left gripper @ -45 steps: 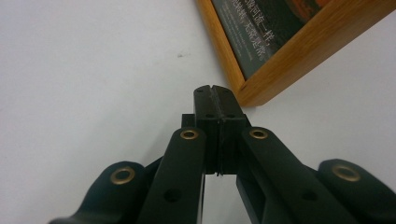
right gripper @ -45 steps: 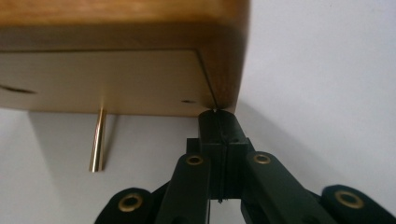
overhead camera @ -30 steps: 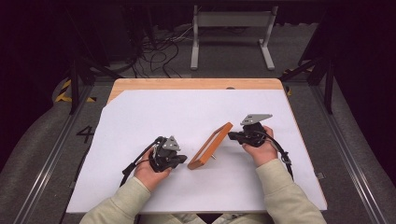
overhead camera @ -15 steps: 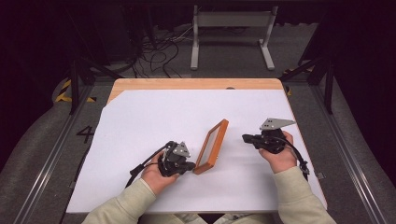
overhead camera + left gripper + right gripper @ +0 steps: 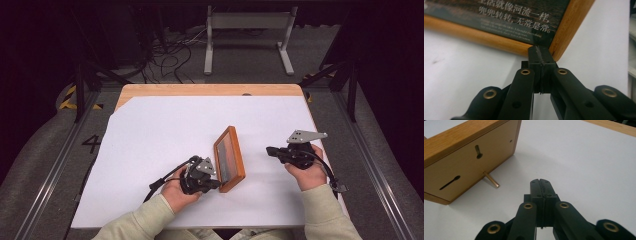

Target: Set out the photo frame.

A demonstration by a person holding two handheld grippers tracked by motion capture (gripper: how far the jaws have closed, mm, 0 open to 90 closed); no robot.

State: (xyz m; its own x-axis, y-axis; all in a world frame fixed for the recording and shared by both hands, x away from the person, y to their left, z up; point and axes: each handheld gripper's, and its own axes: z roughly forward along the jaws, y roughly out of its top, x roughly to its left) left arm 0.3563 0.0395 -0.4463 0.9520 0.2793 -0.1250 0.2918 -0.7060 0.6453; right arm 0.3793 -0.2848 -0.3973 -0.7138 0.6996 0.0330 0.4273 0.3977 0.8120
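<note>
Two tongs work near one wooden frame (image 5: 229,159) that stands propped on the white sheet (image 5: 160,130), tilted back on a brass peg (image 5: 491,179). From the sheet's middle the frame sits at about five o'clock. Left tongs (image 5: 216,184) lie at the frame's seven o'clock, jaws pressed together with nothing between them; in the left gripper view their tips (image 5: 541,53) meet the frame's lower corner (image 5: 557,53), apparently touching it, below the dark print with white lettering. Right tongs (image 5: 269,150) are at the frame's three o'clock, apart from it, pointing toward its back, jaws likewise pressed together and empty. In the right gripper view (image 5: 540,182) the frame's back panel (image 5: 471,160) with two keyhole slots lies at ten o'clock from the tips.
</note>
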